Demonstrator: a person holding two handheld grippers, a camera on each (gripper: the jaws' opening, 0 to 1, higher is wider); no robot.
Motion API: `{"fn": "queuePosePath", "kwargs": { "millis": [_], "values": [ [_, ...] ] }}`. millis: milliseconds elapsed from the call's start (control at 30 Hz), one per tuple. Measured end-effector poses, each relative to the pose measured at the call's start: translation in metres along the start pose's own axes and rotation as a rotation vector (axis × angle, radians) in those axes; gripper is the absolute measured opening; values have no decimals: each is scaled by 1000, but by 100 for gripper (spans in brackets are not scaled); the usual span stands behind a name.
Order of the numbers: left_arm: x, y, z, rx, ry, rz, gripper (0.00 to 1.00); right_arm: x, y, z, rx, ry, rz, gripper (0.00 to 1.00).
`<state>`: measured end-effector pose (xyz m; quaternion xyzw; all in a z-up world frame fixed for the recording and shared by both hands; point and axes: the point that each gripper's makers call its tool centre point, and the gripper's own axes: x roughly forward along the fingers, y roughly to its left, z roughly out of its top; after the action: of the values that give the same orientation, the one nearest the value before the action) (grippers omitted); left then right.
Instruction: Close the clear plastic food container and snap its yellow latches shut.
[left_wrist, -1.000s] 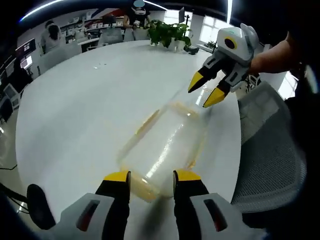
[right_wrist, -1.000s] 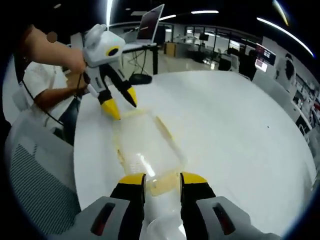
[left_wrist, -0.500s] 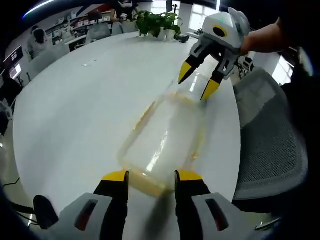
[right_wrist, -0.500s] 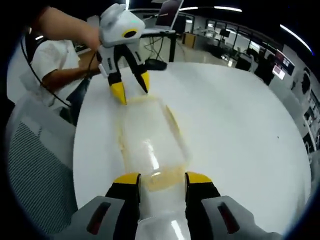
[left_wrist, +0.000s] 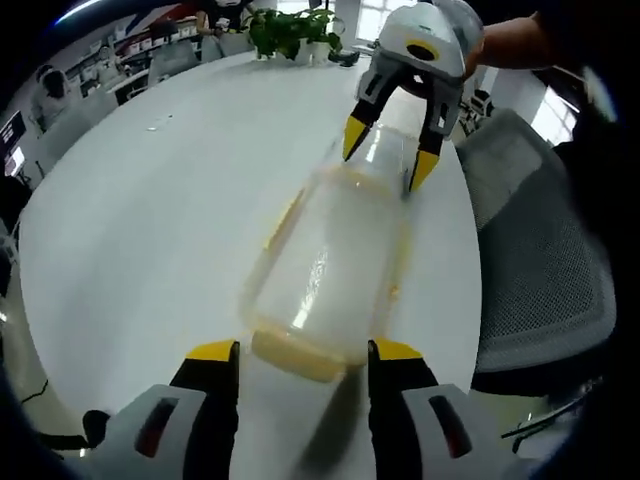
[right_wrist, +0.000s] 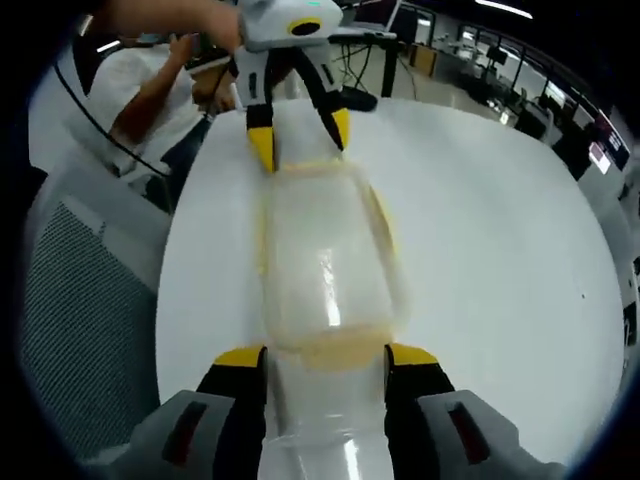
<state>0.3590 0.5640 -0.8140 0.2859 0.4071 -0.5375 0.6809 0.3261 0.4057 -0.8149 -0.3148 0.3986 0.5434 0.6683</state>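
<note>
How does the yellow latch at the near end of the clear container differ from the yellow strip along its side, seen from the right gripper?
The near-end yellow latch runs crosswise, a broad band between the right gripper jaws. The yellow side strip runs lengthwise, thin, away from the jaws. Both are translucent yellow parts of the clear plastic food container.

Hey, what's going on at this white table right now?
A person is working on a clear plastic food container on the white table, one hand-held gripper at each end. The left hand-held gripper and the right hand-held gripper are both open, straddling the yellow end latches. Whether they're snapped is unclear.
</note>
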Motion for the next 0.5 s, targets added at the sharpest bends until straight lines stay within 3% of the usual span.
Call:
{"fn": "queuePosePath", "kwargs": {
  "millis": [167,500],
  "values": [
    [1,2,-4,62,39,-18,53,1,-7,-6,-37,44,-2,47],
    [6,4,-3,136,66,-49,52,4,-14,-8,-57,67,1,47]
  ]
}}
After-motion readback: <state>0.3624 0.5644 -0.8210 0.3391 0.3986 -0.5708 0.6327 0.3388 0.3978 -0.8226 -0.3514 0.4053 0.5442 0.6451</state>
